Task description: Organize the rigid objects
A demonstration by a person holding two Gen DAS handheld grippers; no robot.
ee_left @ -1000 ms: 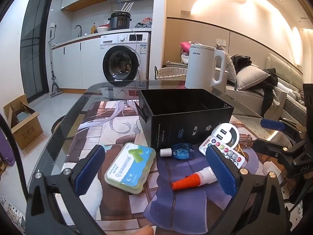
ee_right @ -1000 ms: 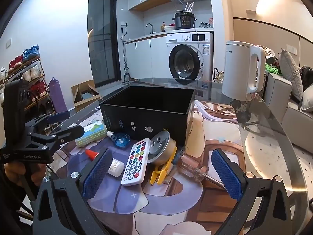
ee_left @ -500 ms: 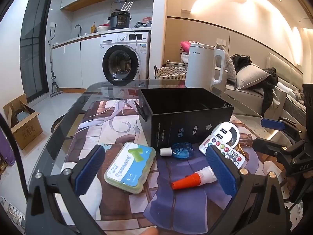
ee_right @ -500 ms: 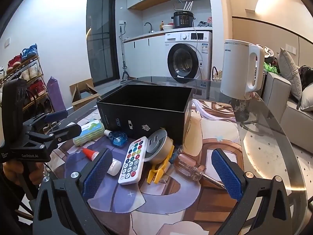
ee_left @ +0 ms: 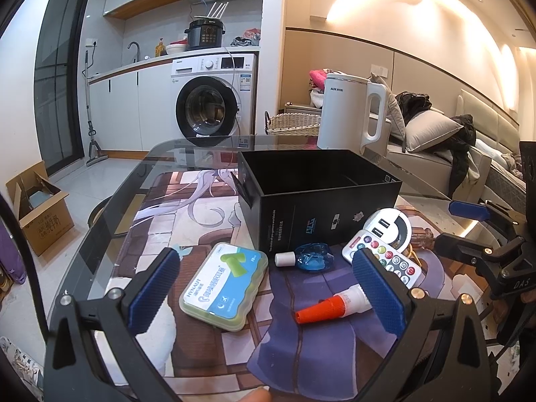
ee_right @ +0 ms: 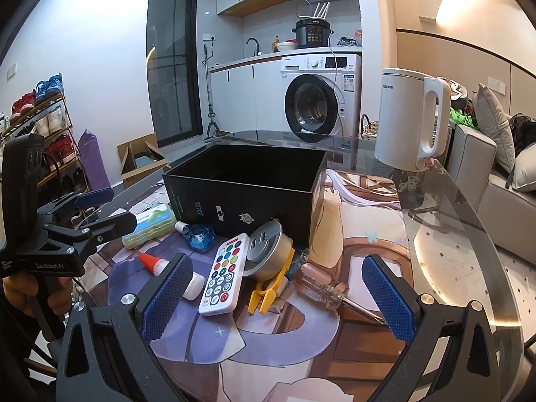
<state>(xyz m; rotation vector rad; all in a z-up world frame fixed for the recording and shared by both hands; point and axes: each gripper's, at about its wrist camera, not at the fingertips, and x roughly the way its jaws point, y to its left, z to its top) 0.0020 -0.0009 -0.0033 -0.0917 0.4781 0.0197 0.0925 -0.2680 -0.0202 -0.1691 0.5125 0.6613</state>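
Barely anything has shifted over the last second, just the right claw [ee_right: 274, 298] drifting a touch closer to the pile, so nothing's packed yet imo. Big glass counter [ee_left: 110, 207] with the black box [ee_left: 318, 197] sitting open and apparently empty at the far middle. Near its front wall: green earplug case [ee_left: 223, 284] on the left, white remote [ee_right: 222, 278] leaning by the round USB hub [ee_right: 264, 251], screwdriver [ee_right: 321, 286] to the right, glue tube [ee_left: 331, 306], little blue bottle [ee_left: 310, 257]. Both claws are spread wide and hold nothing, left claw [ee_left: 264, 296] hovering over the case and tube.
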